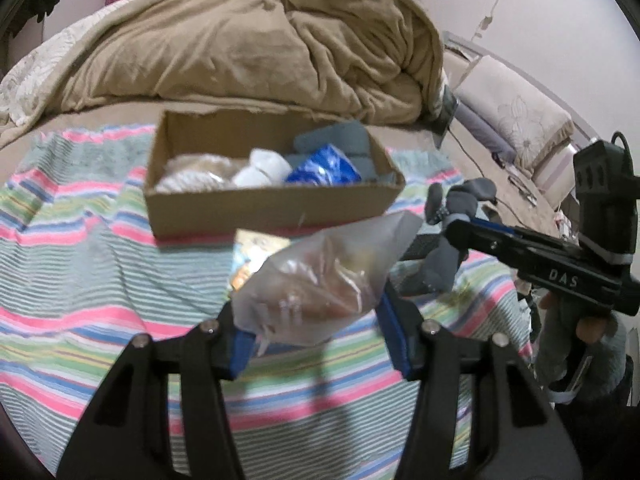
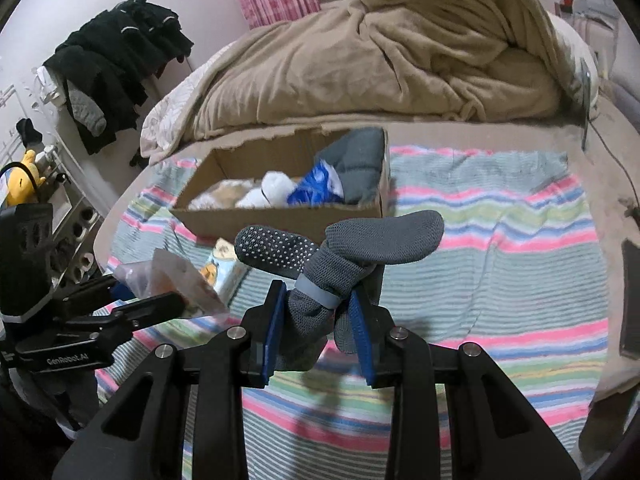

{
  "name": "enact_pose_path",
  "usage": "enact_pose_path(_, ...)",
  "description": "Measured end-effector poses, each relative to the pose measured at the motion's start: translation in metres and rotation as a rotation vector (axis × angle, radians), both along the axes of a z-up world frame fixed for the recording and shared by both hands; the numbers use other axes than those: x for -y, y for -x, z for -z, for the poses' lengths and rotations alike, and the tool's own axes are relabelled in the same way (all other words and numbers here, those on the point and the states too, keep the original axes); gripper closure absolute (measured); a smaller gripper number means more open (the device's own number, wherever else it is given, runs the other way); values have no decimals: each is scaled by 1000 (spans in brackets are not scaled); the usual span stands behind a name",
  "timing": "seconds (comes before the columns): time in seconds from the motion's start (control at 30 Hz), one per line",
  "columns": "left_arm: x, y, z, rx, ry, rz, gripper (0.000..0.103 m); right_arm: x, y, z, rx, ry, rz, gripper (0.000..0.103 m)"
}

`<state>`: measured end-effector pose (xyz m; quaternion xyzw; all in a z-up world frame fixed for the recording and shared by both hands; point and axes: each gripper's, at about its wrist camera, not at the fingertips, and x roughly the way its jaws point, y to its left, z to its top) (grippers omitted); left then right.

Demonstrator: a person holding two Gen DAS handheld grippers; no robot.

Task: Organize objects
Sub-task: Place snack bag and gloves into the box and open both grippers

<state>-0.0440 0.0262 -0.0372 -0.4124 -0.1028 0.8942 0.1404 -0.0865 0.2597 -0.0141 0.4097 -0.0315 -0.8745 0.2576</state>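
Note:
My left gripper is shut on a clear plastic bag with brownish contents, held above the striped towel. My right gripper is shut on a pair of grey grip socks bound by a band; it also shows in the left wrist view, to the right of the bag. An open cardboard box lies ahead, holding white bundles, a blue bag and grey cloth. The box also shows in the right wrist view. A small yellow-printed packet lies on the towel before the box.
A crumpled tan blanket fills the bed behind the box. Pillows and a cable lie at the right. Dark clothes hang at the left wall, with a shelf and yellow toy below.

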Motion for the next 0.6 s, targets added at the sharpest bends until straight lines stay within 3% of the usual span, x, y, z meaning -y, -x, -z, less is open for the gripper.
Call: enact_pose_path(0.6, 56, 49, -36, -119, 26, -35, 48, 43, 47, -48, -115, -22, -9, 69)
